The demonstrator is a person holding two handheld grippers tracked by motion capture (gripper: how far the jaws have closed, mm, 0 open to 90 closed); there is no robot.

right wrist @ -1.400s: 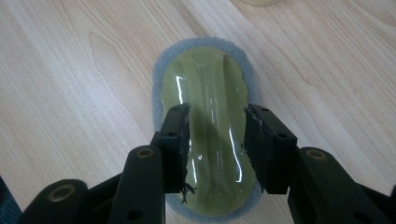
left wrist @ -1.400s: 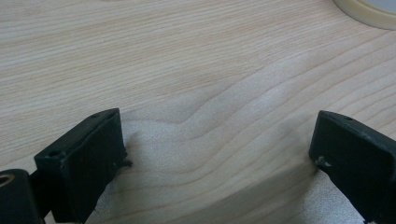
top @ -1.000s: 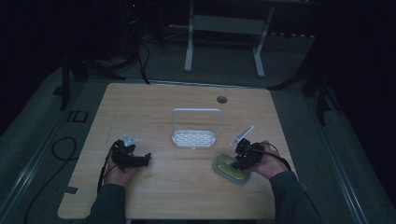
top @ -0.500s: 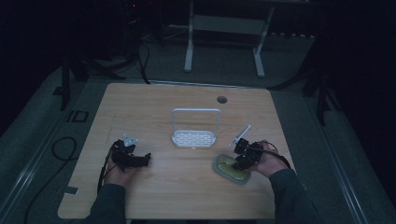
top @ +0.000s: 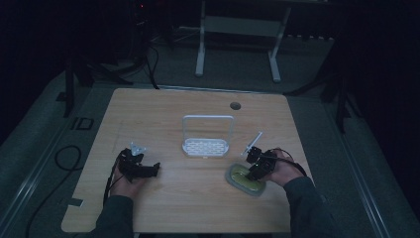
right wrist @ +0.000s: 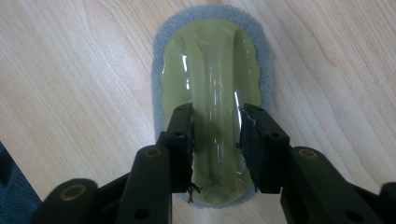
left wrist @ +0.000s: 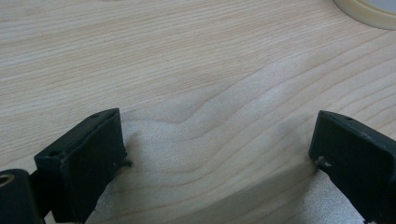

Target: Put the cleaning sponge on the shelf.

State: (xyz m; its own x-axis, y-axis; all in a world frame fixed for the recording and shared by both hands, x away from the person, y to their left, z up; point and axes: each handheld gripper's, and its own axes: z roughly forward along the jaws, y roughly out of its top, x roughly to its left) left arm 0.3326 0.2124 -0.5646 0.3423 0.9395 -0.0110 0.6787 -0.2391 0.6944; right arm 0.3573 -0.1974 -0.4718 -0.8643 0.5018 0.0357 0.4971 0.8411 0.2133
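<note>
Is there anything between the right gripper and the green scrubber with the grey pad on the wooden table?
Nothing visible stands between them. The right gripper already has its jaws on either side of the raised ridge of the green scrubber with the grey pad. The white wire rack stands apart, farther back on the wooden table.

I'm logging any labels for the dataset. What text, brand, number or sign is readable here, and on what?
None can be read. The scrubbing pad, the white rack, both grippers and the table show no print; the dim high view is too coarse for small marks.
</note>
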